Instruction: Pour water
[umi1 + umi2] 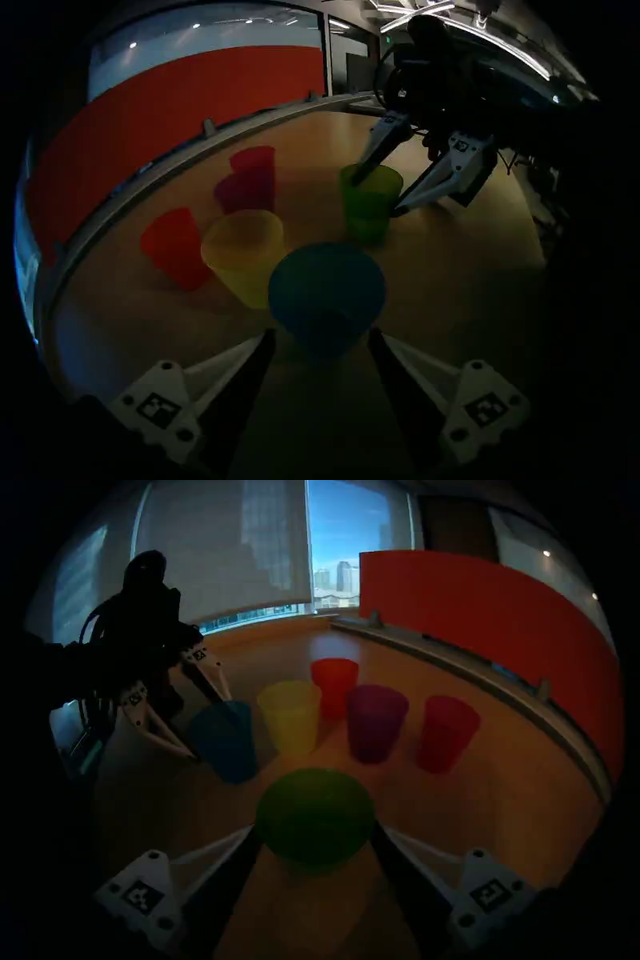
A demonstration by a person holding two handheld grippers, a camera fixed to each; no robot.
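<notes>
A blue cup [324, 292] sits between the fingers of my left gripper [322, 336], which press on its sides. In the right gripper view, a green cup [316, 816] is held the same way by my right gripper [316, 828]. Across the table, the left gripper view has the right gripper [376, 194] shut on the green cup [368, 204]. The right gripper view has the left gripper [212, 728] around the blue cup [226, 744]. Both cups stand upright. The dim light hides any water in them.
A yellow cup [244, 256], an orange-red cup [174, 244], a purple cup [240, 192] and a pink-red cup [254, 158] stand grouped on the wooden table [448, 272]. A red wall panel [176, 104] runs along the table's far edge. A person's dark sleeve [48, 672] holds the other gripper.
</notes>
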